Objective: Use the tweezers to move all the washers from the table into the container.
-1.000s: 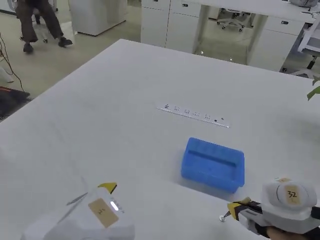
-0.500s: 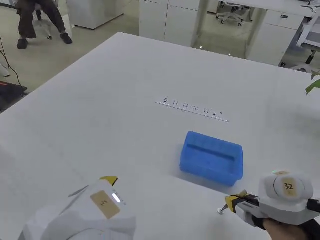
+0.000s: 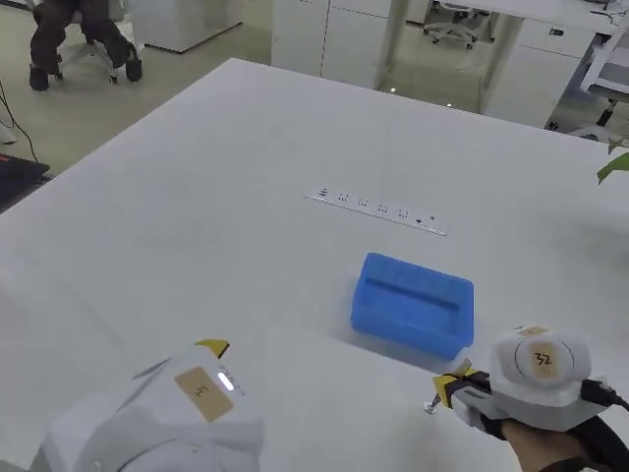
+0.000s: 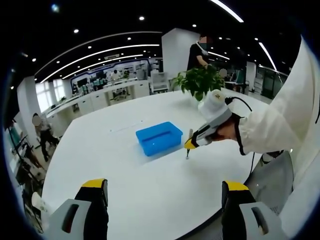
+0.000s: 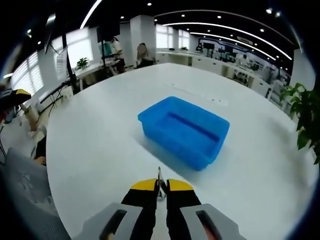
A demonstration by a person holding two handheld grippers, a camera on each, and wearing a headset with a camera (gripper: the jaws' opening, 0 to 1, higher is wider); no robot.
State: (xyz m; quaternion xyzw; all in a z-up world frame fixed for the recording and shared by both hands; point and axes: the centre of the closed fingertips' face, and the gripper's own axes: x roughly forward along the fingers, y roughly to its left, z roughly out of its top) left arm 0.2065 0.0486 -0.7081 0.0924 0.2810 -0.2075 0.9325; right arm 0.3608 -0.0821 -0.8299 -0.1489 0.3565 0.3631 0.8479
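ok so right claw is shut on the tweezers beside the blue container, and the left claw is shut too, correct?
No, the left claw is open: the left gripper view shows its jaws wide apart, holding nothing. The right claw is shut on the tweezers beside the blue container, as you said.
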